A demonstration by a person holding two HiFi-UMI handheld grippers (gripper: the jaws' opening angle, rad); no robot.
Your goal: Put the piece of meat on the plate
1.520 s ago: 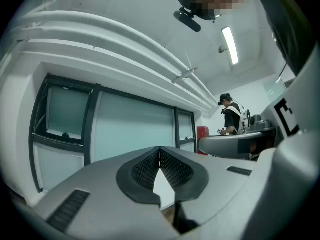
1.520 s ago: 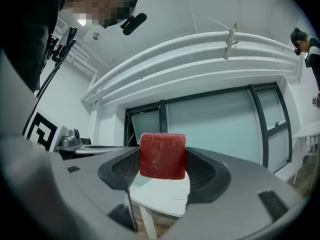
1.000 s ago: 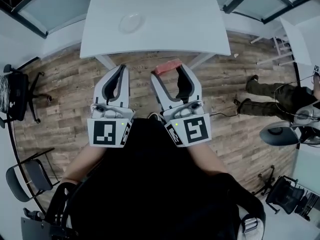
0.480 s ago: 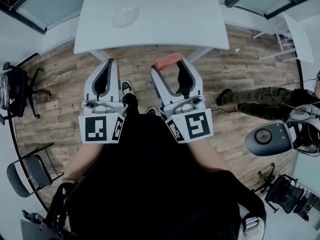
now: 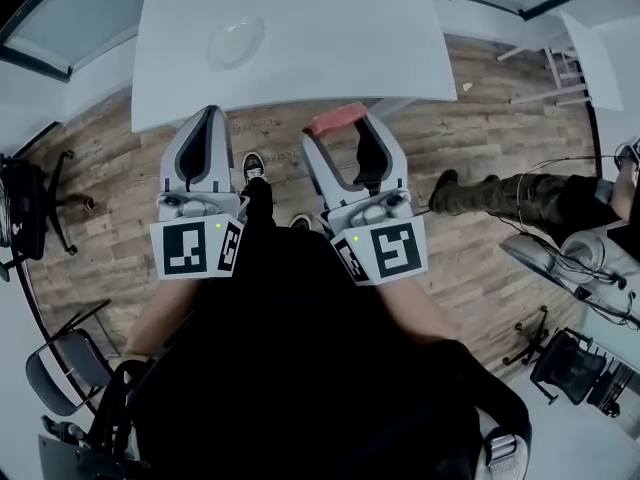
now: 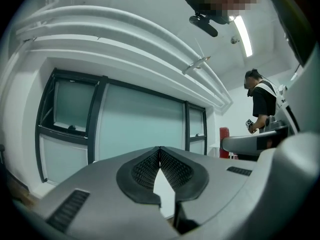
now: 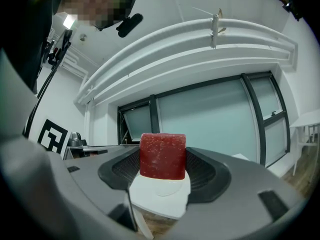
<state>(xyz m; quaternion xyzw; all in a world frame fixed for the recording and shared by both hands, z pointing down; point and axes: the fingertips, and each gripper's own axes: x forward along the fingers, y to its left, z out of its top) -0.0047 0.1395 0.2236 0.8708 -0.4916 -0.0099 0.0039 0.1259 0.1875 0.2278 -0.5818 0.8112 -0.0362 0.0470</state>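
The piece of meat (image 5: 335, 120) sits just right of centre in the head view, pinched between the tips of the right gripper (image 5: 340, 134), whose jaws are clamped on its two sides; the right gripper view shows it as a red block (image 7: 162, 155) standing above the pads. Over the last second the white table (image 5: 330, 28) has grown in the frame and its near edge has come down to meet the meat, which earlier hung over bare floor. The carry is nearly there, I judge, but the plate (image 5: 236, 42) lies well apart, in the upper left. The meat's long axis runs left to right across the frame, right end slightly higher. The left gripper (image 5: 208, 118) has its jaws pressed together with nothing between them.
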